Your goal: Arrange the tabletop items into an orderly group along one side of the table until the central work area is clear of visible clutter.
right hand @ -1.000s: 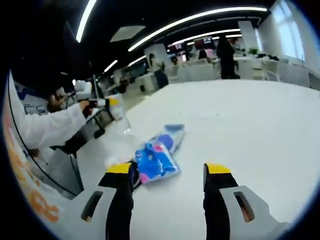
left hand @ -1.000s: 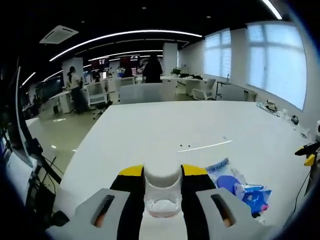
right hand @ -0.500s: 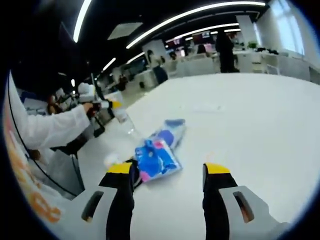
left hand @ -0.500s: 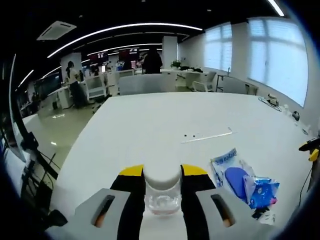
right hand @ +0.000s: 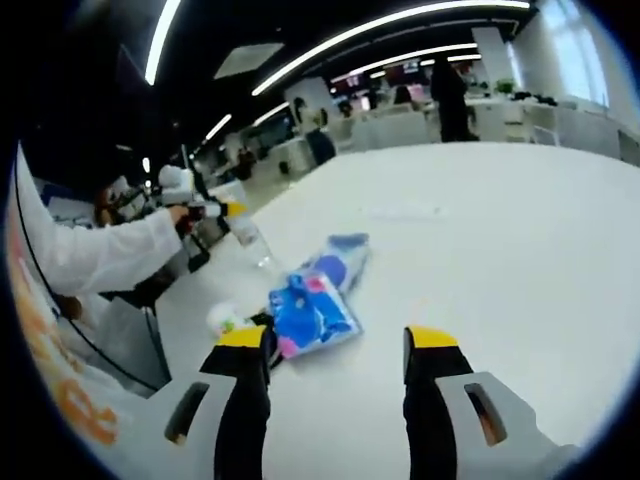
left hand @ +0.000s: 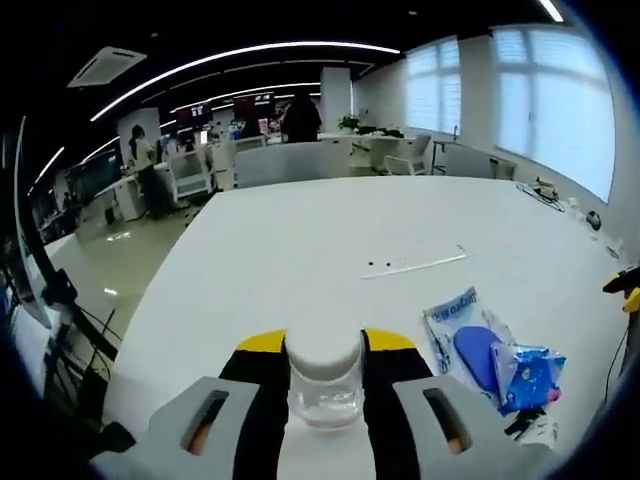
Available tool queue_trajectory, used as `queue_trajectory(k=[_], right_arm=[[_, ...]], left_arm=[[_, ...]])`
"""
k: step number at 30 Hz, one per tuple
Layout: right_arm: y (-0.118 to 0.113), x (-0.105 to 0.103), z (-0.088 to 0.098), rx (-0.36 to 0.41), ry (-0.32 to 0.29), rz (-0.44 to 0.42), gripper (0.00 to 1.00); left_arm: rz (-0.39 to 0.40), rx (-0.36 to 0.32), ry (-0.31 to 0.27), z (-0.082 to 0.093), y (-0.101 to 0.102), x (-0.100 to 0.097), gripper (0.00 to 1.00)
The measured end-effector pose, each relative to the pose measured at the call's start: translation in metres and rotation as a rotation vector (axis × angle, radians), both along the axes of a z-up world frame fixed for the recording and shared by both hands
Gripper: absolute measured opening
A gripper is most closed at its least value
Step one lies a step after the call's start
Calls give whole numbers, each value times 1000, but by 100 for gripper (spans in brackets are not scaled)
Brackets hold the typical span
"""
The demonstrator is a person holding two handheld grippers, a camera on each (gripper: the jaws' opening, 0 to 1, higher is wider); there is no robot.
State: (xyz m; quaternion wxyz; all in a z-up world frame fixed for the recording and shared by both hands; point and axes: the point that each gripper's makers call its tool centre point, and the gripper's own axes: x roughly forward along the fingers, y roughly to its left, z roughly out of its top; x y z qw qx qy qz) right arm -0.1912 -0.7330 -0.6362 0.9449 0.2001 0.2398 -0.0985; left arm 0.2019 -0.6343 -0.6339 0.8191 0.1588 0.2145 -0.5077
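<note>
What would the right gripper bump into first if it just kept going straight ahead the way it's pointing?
Probably nothing soon: between the open jaws of the right gripper lies bare white table. The blue packets sit off to its left, beside the left jaw, so they would likely be brushed at most. Depth is hard to judge.

Left gripper point(left hand: 323, 350): jaws closed in on a clear bottle point(left hand: 324, 385), yellow-tipped, pointing forward and level. In the right gripper view it shows at far left point(right hand: 222, 209), held out by a white sleeve point(right hand: 100, 252). Right gripper point(right hand: 337, 345): jaws spread wide, nothing between them, low over the table point(right hand: 520, 260).
</note>
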Motion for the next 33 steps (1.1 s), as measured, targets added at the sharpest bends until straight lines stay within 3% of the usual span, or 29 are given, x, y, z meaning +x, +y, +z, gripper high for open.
queue_trajectory(k=[5,9,15,29,33], right_arm=[[3,-1,3,0,-14,5,52],[4,-3,7,-4,-30,2,53],[5,-5,11,1,-58,-11,53],[13,-12,17,17,-115,-8,53],[10,-19,17,25,-122,-19,53]], left_arm=[[17,12,-35,8,3,-3,32],[58,-26,-29,23,8,-7,59],[102,-57,3,33,26,-17,79],[121,-74,50,39,74,-69,88],[136,-63,73,30,88,-87,89]])
